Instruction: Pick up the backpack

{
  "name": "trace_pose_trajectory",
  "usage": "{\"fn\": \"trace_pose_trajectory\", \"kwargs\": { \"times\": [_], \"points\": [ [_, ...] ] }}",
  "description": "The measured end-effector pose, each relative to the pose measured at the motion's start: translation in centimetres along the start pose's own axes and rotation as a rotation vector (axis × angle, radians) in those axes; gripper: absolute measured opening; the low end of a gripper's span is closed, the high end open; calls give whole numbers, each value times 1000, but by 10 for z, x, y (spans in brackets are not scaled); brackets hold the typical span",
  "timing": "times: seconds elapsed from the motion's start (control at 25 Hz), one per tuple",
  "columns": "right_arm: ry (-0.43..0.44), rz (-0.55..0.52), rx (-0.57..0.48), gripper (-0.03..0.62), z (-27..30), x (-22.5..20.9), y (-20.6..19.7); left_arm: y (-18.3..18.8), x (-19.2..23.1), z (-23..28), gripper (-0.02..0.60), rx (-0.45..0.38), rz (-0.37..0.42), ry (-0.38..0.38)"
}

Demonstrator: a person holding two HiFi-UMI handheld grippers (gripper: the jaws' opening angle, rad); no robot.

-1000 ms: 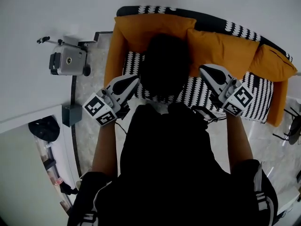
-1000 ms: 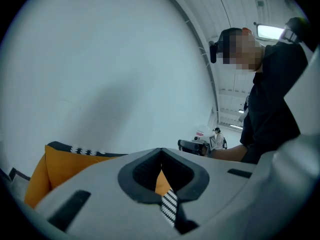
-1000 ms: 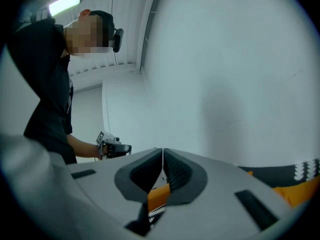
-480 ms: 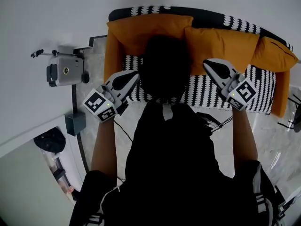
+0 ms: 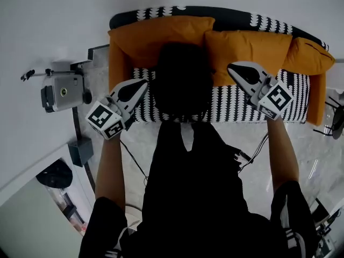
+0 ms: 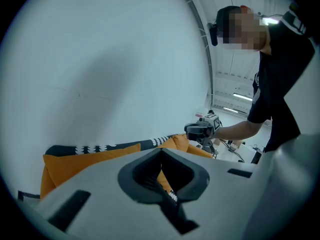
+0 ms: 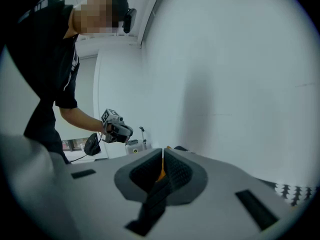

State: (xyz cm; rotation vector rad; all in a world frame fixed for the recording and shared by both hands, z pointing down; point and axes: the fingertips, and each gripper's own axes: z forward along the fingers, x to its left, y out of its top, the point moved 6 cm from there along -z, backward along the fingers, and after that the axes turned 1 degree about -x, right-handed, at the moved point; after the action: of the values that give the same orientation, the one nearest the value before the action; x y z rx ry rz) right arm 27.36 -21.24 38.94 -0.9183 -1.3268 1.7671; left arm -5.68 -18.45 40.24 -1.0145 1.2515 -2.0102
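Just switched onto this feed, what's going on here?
A person stands facing a sofa with orange cushions, one handheld gripper in each hand. The left gripper and right gripper are held out on either side of a dark rounded shape on the seat, apparently the backpack. Both grippers' jaws are shut with nothing between them. The backpack has not been grasped yet.

Right gripper [image 7: 163, 156] has its jaws pressed together with nothing between them, pointed at the white wall [image 7: 230, 59], while far left the black-shirted person [image 7: 50, 74] holds out the left gripper [image 7: 119, 129].
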Motion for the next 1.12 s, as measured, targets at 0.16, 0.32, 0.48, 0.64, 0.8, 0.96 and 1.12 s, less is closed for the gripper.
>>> {"fn": "trace_pose_trajectory", "kwargs": {
  "times": [0.16,0.32,0.48,0.64,0.8,0.96,1.12],
  "points": [
    [20,7,-9,29,14,-5,-9,-14,18,10,21,16,9,-29],
    [34,14,-6,29,26,-13,-19,-22,34,21,23,20,7,-22],
    [31,33,1,29,35,-23,-31,-33,45,33,23,38,4,-26],
    [26,63,-5,29,47,-33,-39,-47,57,41,23,66,14,-23],
    [26,86,-7,29,58,-38,-48,-57,68,45,23,70,-2,-16],
    [28,112,3,29,68,-44,-63,-68,81,52,23,80,-7,-10],
    [30,136,18,29,80,-52,-80,-80,91,60,23,90,-15,-14]
  ]
}}
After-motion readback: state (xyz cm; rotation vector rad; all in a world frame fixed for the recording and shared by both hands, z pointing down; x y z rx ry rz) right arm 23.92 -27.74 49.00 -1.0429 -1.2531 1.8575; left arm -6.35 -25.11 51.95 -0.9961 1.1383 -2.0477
